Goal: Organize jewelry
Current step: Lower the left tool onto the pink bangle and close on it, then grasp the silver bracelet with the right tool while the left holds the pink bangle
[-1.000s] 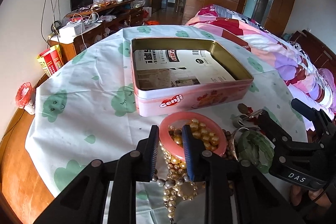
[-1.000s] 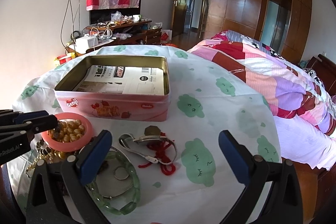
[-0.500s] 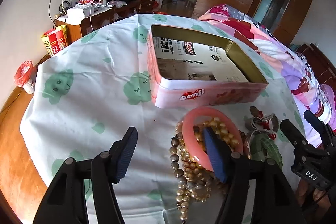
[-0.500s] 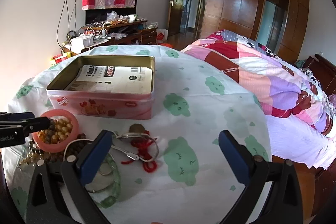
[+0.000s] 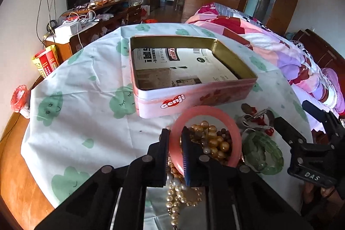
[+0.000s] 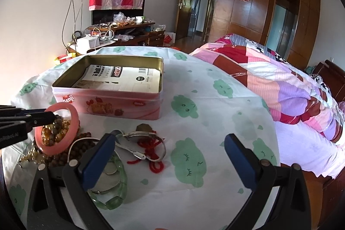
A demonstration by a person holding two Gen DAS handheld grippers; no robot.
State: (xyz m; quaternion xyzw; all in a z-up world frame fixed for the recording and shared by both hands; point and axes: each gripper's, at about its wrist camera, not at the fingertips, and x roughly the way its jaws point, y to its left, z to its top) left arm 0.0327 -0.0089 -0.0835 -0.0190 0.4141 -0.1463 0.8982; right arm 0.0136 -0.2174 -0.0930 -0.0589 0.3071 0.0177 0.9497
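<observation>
Your left gripper (image 5: 175, 141) has just closed, clamping the pink bangle (image 5: 215, 110), seemingly tilted, near the tin (image 5: 194, 98); right gripper (image 6: 168, 150) gapes empty.

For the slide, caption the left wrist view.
Left gripper shut on pink bangle before open pink tin.

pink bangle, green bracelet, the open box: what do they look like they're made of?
Pink bangle: smooth opaque ring with a soft sheen, probably plastic or resin; dyed stone not ruled out.
Green bracelet: translucent, glossy chunky segments that light passes through, so jade-like stone or glass; can't tell which.
Box: thin walls, rolled rim, gold reflective inside, printed pink outside; looks like a lithographed metal biscuit tin.
</observation>
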